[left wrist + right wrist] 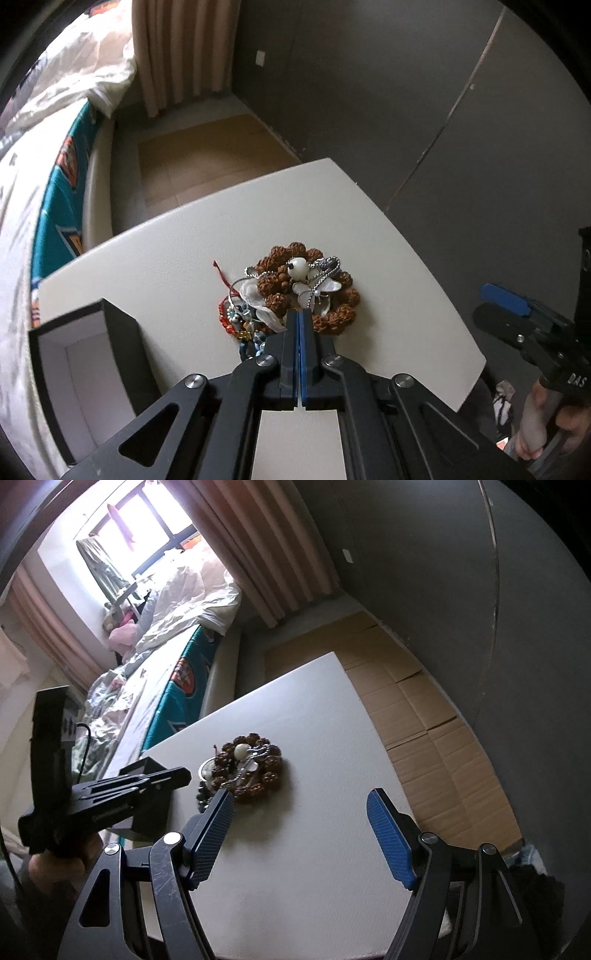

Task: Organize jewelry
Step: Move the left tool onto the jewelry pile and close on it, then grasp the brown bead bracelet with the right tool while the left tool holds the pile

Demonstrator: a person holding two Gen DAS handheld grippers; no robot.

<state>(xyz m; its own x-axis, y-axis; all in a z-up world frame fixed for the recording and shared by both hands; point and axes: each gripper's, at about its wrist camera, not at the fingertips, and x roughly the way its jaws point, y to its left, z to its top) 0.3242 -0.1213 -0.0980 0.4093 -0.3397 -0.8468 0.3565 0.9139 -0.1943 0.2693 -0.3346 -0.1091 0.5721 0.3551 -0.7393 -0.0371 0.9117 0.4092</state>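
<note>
Jewelry pile (295,291) heaped mid-table (155,258), open box (85,373) on the table's near left corner beside the pile, bed (48,206) left of the table, cardboard (424,709) on the floor beyond it, curtain (173,51) behind

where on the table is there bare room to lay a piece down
Bare patches: the white table beyond the jewelry pile, toward its far corner, and the near stretch ahead of the open right gripper. Crowded: the strip between the pile and the open black box, where the shut left gripper sits.
</note>
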